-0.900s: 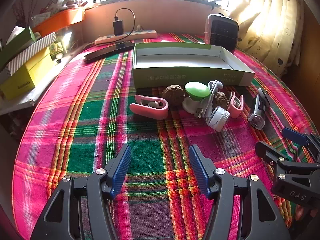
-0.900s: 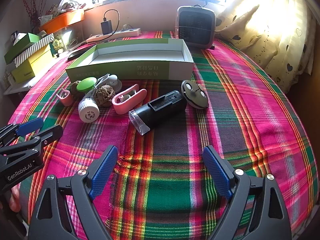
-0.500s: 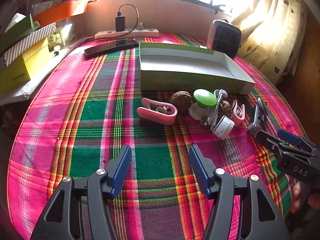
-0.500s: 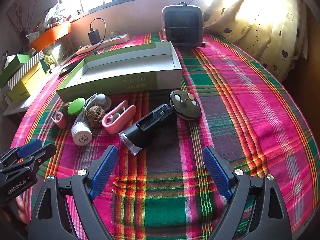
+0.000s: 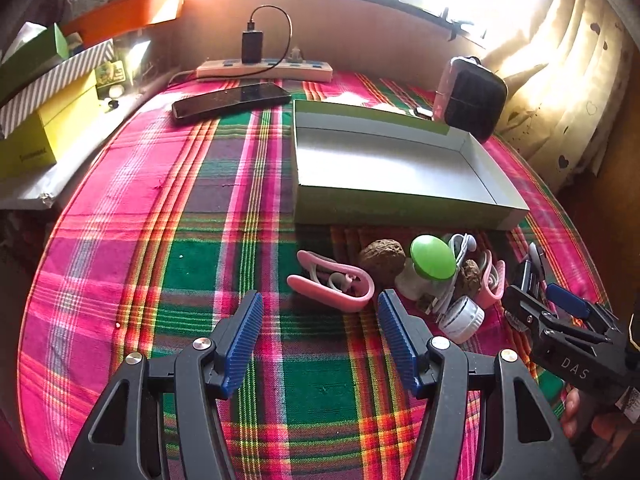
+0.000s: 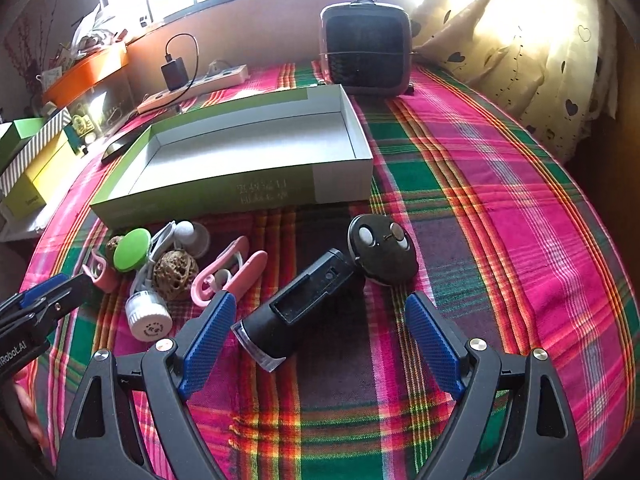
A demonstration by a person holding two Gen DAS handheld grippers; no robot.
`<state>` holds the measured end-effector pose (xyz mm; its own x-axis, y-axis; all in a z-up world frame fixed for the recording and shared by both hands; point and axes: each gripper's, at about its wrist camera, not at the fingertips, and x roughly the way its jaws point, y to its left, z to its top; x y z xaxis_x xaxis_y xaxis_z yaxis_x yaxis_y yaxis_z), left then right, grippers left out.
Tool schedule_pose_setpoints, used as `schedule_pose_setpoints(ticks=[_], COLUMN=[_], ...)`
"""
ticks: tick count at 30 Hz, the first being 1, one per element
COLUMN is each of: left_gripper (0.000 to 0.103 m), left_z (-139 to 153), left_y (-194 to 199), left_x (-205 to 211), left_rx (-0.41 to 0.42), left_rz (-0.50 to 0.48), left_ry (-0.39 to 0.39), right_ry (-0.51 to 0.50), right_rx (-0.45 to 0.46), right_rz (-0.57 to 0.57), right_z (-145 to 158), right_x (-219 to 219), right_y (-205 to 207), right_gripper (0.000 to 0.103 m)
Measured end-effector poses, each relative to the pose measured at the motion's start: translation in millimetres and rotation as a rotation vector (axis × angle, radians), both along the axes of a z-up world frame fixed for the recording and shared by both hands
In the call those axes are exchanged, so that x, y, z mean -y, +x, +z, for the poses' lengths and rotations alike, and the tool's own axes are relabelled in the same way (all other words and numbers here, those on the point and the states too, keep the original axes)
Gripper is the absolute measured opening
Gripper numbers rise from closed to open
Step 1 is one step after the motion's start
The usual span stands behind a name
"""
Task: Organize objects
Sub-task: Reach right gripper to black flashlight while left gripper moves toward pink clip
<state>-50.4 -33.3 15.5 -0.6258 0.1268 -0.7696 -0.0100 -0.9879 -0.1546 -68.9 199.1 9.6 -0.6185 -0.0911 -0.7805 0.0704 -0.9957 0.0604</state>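
An empty shallow green-and-white box [image 5: 400, 200] [image 6: 224, 196] lies on the plaid cloth. In front of it sits a cluster: a pink clip [image 5: 332, 286] [image 6: 228, 276], brown walnuts [image 5: 382, 258] [image 6: 176, 270], a green-capped piece [image 5: 432, 258] [image 6: 132, 250], a white cap [image 5: 460, 318] [image 6: 148, 320], a black cylinder device [image 6: 304, 304] and a black oval fob [image 6: 382, 250]. My left gripper [image 5: 320, 324] stands open just short of the pink clip. My right gripper [image 6: 320, 324] stands open, its fingers either side of the black cylinder's near end, not touching it.
At the back stand a small heater [image 6: 366, 48], a power strip with a charger [image 5: 264, 70] and a dark phone [image 5: 232, 100]. Stacked boxes [image 5: 36, 120] line the left edge. A curtain [image 6: 540, 60] hangs at right.
Both grippers have moved forward toward the cluster, which now sits closer. The right gripper's fingers have come alongside the black cylinder. Jaws stayed open.
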Motion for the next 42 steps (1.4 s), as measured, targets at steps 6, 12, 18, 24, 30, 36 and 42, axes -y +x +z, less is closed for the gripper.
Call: schedule_pose_setpoints(ticks=[6, 12, 18, 24, 30, 36, 42], left_gripper=[0.059, 0.059, 0.059, 0.059, 0.059, 0.059, 0.059], left_z=[-5, -5, -9, -8, -1, -2, -3], left_y=[-6, -5, -1, 2, 1, -9, -20], left_x=[-4, 6, 18, 31, 25, 13, 12], left_rx=[0.019, 0.025, 0.042, 0.041, 0.03, 0.047, 0.052], left_rz=[0.003, 0.026, 0.051, 0.085, 0.058, 0.035, 0.057], left_ry=[-0.032, -0.03, -0.048, -0.063, -0.009, 0.014, 0.001], right_ry=[0.022, 0.044, 0.063, 0.067, 0.059, 0.066, 0.071], right_rx=[0.014, 0.016, 0.016, 0.012, 0.004, 0.003, -0.002], right_rz=[-0.004, 0.001, -0.008, -0.017, 0.011, 0.031, 0.057], right_z=[-2, -2, -2, -1, 0, 0, 1], right_x=[-3, -7, -15, -23, -22, -19, -15], right_y=[-2, 0, 4, 6, 5, 0, -2], right_gripper=[0.087, 0.085, 0.082, 0.077, 0.069, 0.066, 0.051])
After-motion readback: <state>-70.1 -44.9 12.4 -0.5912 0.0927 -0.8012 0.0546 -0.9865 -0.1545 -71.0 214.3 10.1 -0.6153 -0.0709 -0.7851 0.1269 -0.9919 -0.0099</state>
